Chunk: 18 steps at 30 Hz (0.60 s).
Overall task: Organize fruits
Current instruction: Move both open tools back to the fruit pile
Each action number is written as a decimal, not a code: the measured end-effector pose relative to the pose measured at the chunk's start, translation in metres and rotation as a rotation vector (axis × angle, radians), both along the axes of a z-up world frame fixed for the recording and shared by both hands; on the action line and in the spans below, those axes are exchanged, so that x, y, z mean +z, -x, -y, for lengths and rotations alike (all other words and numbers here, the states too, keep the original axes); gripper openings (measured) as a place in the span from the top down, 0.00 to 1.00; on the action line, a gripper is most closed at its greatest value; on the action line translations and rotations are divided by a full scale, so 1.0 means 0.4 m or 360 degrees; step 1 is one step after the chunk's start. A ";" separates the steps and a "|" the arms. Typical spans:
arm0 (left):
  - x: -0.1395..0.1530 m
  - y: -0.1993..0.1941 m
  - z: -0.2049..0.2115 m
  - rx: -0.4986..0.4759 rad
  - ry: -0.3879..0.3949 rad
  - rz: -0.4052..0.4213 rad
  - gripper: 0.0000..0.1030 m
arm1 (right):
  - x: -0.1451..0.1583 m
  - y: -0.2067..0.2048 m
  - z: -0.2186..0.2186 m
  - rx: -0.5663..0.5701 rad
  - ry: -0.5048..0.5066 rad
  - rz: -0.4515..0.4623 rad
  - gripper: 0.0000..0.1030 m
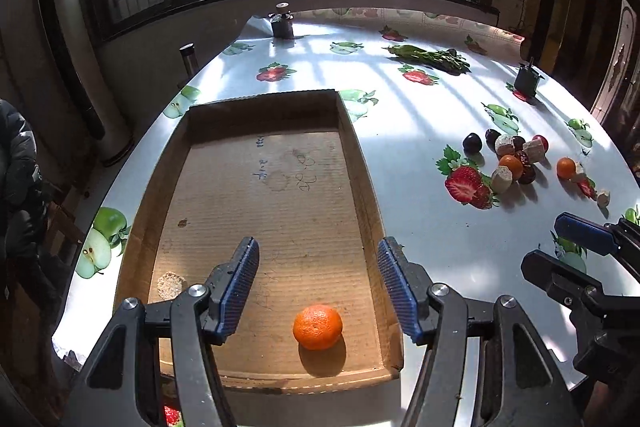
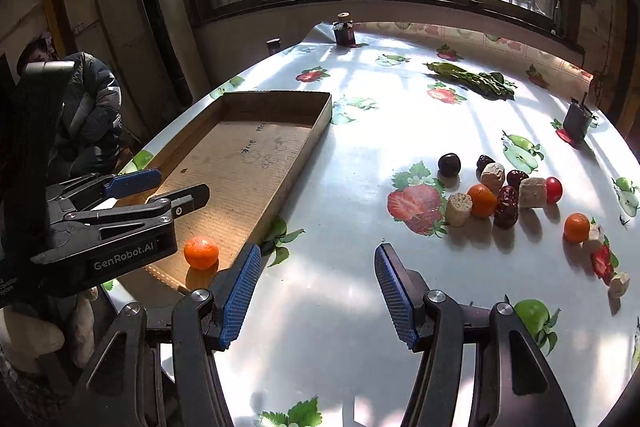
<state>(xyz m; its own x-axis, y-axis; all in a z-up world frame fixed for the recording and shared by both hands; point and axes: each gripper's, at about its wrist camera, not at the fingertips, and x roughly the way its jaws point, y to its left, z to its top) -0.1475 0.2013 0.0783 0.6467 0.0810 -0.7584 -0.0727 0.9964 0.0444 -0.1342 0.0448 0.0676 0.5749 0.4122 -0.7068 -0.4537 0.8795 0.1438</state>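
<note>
A shallow cardboard tray [image 1: 360, 163] [image 2: 320, 115] lies on the table's left side. One orange mandarin [image 1: 317, 327] [image 2: 201, 252] sits in its near end. My left gripper [image 1: 318, 283] [image 2: 172, 187] is open and empty, just above the mandarin. A pile of small fruits [image 1: 516, 157] [image 2: 500, 187] lies on the right: dark plums, red dates, orange mandarins, a red cherry tomato and beige chunks. My right gripper [image 2: 318, 291] [image 1: 560, 247] is open and empty, over bare tablecloth near the front, left of the pile.
The table wears a glossy fruit-print cloth [image 2: 360, 167]. A bundle of green leaves [image 2: 472, 79] lies at the back. Small dark weights stand at the back [image 2: 344, 31] and right edge [image 2: 576, 119]. A seated person in a dark jacket [image 2: 88, 115] is at left.
</note>
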 end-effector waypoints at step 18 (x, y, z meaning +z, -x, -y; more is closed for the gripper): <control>-0.084 -0.115 0.282 -0.0351 0.0086 -0.0178 0.33 | -0.041 -0.075 0.528 -0.0659 0.0039 -0.0066 0.38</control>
